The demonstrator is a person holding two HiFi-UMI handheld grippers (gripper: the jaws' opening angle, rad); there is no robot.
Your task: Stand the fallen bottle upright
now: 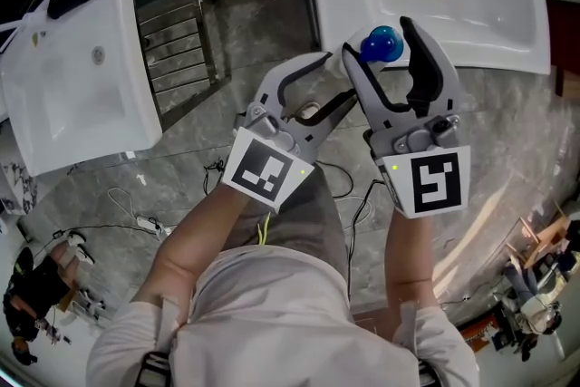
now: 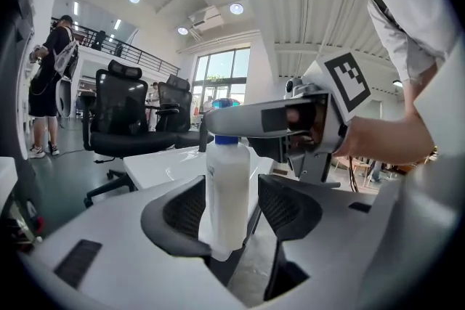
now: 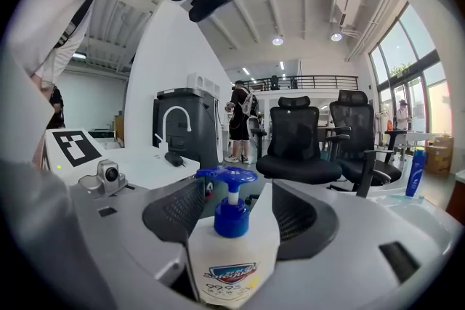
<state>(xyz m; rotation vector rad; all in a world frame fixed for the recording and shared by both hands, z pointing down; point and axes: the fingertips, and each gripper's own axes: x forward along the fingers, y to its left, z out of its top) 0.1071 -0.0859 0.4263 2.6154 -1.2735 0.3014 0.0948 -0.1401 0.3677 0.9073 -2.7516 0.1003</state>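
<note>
Progress: bottle (image 3: 231,258) is upright, pump on top, at the near-left corner of the right sink (image 1: 507,32) | my right tool (image 3: 236,189) is clamped on it | my left tool (image 2: 231,185) has its jaws apart beside it, not pressing | left to do, I judge: seat it, let go.

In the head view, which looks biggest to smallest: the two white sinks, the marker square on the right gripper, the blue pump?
1. Left sink and right sink: much alike, and the right one is cut off by the edge, so unranked.
2. Marker square, nearer the camera.
3. Blue pump.
</note>
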